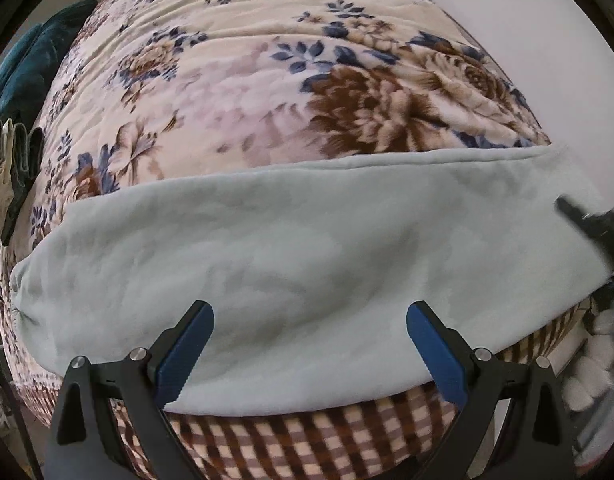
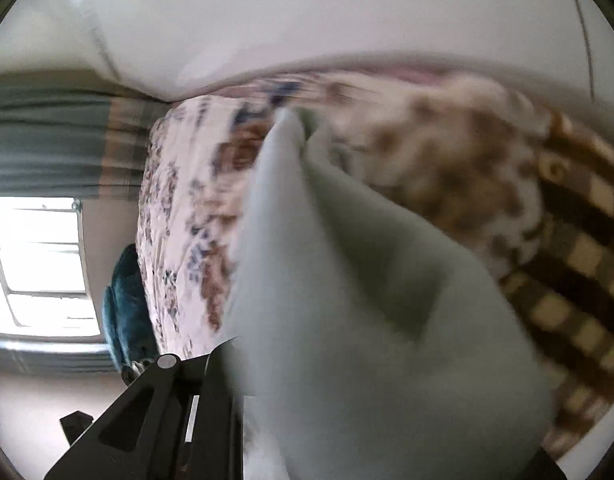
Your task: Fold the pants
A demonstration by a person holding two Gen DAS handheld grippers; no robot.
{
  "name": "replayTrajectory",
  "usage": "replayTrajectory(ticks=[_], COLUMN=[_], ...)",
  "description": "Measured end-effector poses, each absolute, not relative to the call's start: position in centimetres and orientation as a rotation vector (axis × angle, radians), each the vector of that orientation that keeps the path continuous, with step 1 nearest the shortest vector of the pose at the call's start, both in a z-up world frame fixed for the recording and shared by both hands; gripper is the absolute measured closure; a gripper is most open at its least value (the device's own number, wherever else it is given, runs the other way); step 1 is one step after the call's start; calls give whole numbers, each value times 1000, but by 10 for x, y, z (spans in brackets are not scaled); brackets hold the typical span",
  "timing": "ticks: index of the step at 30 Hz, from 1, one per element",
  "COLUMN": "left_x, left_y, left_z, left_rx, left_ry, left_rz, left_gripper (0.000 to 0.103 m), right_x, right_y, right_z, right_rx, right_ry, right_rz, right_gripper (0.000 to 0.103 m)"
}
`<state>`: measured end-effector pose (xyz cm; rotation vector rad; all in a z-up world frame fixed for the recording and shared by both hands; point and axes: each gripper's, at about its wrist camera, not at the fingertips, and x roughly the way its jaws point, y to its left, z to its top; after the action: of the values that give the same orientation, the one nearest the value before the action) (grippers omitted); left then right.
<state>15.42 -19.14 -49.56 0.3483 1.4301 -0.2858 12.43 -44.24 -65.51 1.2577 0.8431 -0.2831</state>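
Pale grey-green pants [image 1: 287, 260] lie spread in a wide band across a floral blanket [image 1: 247, 80] on a bed. My left gripper [image 1: 310, 344] hovers above their near edge, pointing down. Its blue-padded jaws stand wide open and hold nothing. My right gripper [image 1: 591, 222] shows as a dark blur at the pants' right end. In the right wrist view the pants [image 2: 347, 280] rise in a lifted, bunched peak straight out of that gripper. The cloth drapes over the jaws and hides the pads. Only one black finger [image 2: 195, 376] shows at the lower left.
A brown-and-cream checked blanket [image 1: 307, 440] hangs over the bed's near edge. Teal cloth [image 1: 27, 68] is piled at the bed's far left. A white wall [image 1: 527, 40] runs along the right side. A bright window [image 2: 39, 264] and a curtain [image 2: 67, 144] lie beyond the bed.
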Motion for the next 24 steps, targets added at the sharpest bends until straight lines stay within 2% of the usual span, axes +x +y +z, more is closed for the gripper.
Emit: replayTrajectory(ticks=[7,12,19,24], left_x=[169,190,215,223], left_y=[-131,-57,81,173], left_z=[-489,-483,-481,-481], left_rx=[278,223,65,-53], left_ry=[1442,1439,1486,1491], left_rz=[-238,-155,-4,85], left_gripper=[4,4,4,4], right_x=[181,224,255,276], right_y=[-369,-295,-162,-39], right_z=[-574,-543,-536,-552], right_rx=[1027,898,784,524], right_ry=[867,907,1007,1080], right_rz=[-249,-209,-137,-58], right_gripper=[81,82,82,82])
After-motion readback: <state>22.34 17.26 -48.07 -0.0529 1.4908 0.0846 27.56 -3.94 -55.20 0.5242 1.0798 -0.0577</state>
